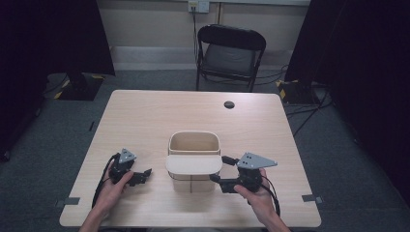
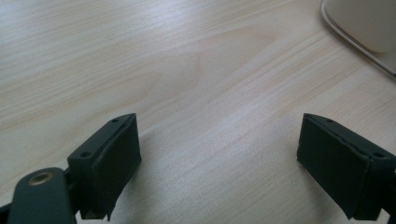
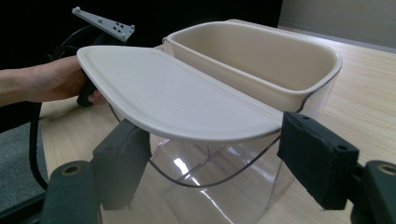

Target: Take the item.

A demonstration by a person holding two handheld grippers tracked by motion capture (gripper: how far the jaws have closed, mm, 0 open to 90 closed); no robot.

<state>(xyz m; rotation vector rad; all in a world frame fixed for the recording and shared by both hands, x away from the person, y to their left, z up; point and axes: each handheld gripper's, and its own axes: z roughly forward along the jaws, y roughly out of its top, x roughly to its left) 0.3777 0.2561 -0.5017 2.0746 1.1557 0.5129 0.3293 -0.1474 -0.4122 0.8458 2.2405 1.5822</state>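
Flanking the bin [image 1: 193, 145], both grippers [image 1: 141, 176] [image 1: 218, 170] gape.

One table [image 1: 145, 121], one clear bin [image 1: 193, 182] with one cream insert [image 1: 193, 142] and one cream lid [image 1: 193, 164] counted between two grippers, left [image 1: 141, 177] and right [image 1: 218, 170], one folding chair [image 1: 231, 55] noted beyond.

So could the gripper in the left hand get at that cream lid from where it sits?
Probably yes. The left gripper rests open on the table, with bare wood between it and the lid.
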